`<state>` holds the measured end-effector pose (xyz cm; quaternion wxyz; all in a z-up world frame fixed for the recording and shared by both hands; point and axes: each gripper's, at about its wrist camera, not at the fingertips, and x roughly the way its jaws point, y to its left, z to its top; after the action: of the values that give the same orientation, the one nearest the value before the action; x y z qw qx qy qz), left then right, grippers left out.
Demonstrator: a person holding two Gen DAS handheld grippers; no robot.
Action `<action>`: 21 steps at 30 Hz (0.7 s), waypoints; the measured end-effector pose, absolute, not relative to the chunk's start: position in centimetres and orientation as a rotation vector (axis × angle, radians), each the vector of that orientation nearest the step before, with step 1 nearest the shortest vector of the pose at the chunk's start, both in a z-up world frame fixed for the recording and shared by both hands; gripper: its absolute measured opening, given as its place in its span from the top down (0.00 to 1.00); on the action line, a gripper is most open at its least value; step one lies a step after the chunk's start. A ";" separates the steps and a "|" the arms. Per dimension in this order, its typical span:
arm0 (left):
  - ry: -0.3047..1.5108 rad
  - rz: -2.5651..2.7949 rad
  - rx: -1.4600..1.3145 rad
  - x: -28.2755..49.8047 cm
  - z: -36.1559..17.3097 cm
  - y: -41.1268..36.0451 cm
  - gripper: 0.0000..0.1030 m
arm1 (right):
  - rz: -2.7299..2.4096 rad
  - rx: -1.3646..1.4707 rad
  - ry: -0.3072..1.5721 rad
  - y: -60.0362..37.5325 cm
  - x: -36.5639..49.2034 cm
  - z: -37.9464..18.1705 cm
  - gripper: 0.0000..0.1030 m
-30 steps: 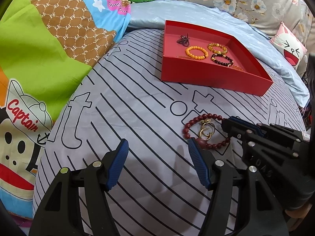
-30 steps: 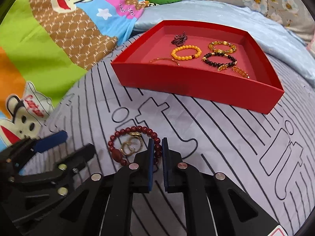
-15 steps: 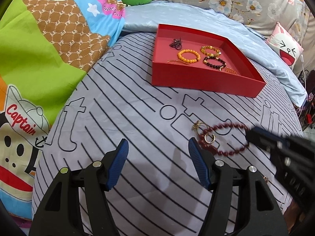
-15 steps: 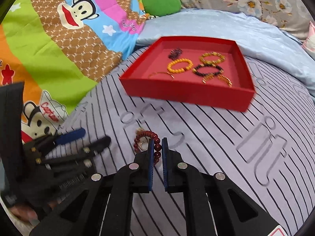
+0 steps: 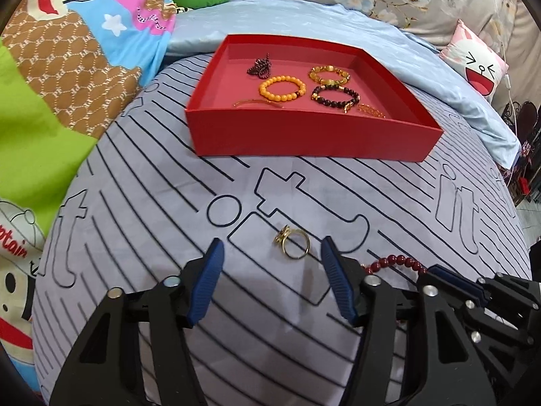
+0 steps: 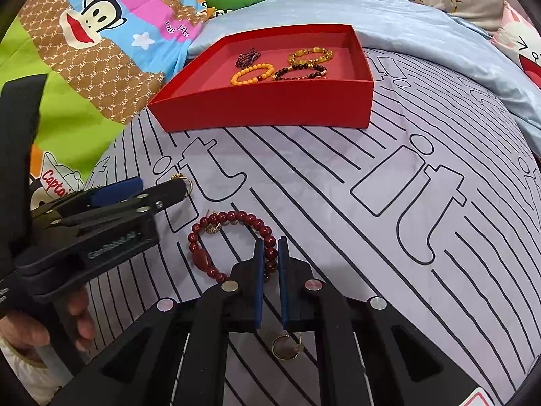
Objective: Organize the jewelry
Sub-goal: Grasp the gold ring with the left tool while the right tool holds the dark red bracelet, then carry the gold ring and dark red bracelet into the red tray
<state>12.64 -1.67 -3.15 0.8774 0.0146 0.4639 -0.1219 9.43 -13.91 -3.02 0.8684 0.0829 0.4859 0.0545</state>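
Sorting loose jewelry into the tray: the pickup step is under way on the bedspread.

Left wrist view: the left gripper (image 5: pixel 270 264) is hanging over the gold ring (image 5: pixel 295 245), its jaws roughly half open and just now closing in, with the ring lying between the tips but not yet pinched.
Tray: the red tray (image 5: pixel 314 135) is sitting further up the striped bedspread (image 5: pixel 135 203), already holding an orange bracelet (image 5: pixel 282 87), a dark bracelet (image 5: pixel 334 96) and a few other pieces.
Right wrist view: the right gripper (image 6: pixel 269 260) is clamping shut on the red bead bracelet (image 6: pixel 230 237), most of whose loop is lying on the cloth to its left.
Small hoop: a gold earring (image 6: pixel 285 346) is lying under the right gripper's frame.
Next move, as a judgement: the left jaws are needing to lower and close squarely on the thin ring, since it could slip sideways; the bracelet is needing a lift and a carry up to the tray.
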 end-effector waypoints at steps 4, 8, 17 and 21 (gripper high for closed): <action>0.967 -0.253 0.030 13.1 -3.7 -1.8 0.62 | 0.117 0.179 1.024 -13.9 9.6 -3.3 0.93; 0.963 -0.262 0.034 13.1 -3.7 -1.9 0.69 | 0.119 0.188 1.026 -14.0 9.8 -3.5 0.93; 0.973 -0.304 -0.013 12.8 -3.7 -1.4 0.91 | 0.119 0.194 1.023 -14.0 9.9 -3.5 0.93; 0.972 -0.319 -0.020 12.5 -3.5 -1.4 0.91 | 0.118 0.196 1.023 -14.0 9.9 -3.5 0.93</action>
<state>12.54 -1.44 -3.51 0.8720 -0.0096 0.4649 -0.1525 9.92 -14.01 -3.47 0.8658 0.0936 0.4884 0.0564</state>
